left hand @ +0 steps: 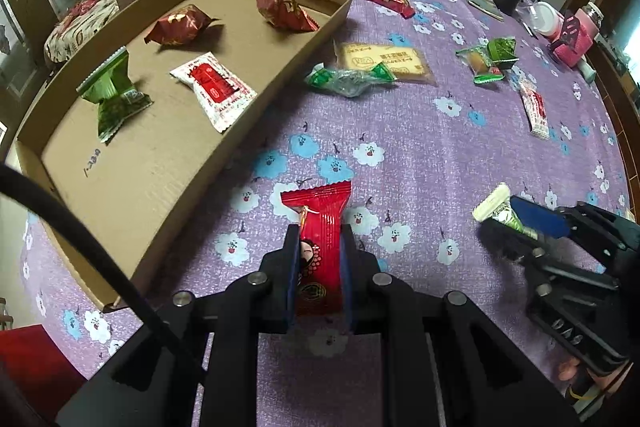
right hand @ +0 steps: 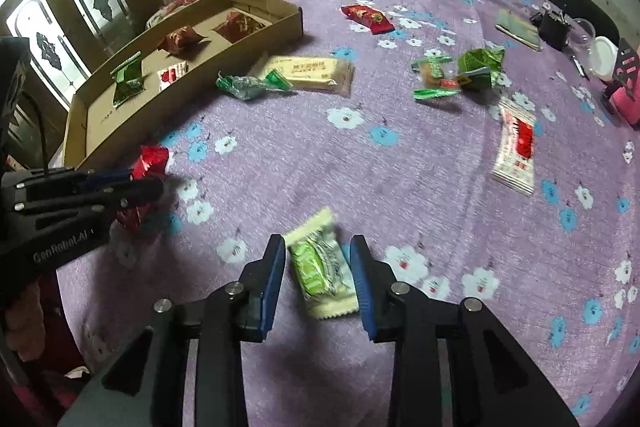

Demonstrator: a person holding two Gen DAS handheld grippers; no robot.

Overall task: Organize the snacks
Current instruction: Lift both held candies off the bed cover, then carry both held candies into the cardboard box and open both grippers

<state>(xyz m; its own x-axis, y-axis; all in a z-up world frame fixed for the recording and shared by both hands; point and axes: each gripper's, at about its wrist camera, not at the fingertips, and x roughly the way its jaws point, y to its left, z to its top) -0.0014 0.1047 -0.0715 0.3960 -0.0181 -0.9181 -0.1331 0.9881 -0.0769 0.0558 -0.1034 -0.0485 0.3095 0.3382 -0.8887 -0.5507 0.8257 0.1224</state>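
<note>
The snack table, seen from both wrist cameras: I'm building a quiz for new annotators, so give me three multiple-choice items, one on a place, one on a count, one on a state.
1. Where does the cardboard tray lie?
A. left part of the purple tablecloth
B. on the floor
C. on the sofa

2. How many snack packets lie inside the tray?
A. two
B. four
C. seven

3. How does the left gripper stand?
A. wide open, empty
B. shut on a red snack packet
C. shut on a green one

Key: 1 A, the tray sits on the cloth at left. 2 B, two red, one green, one white-and-red. 3 B, both pads press the red wrapper.
</note>
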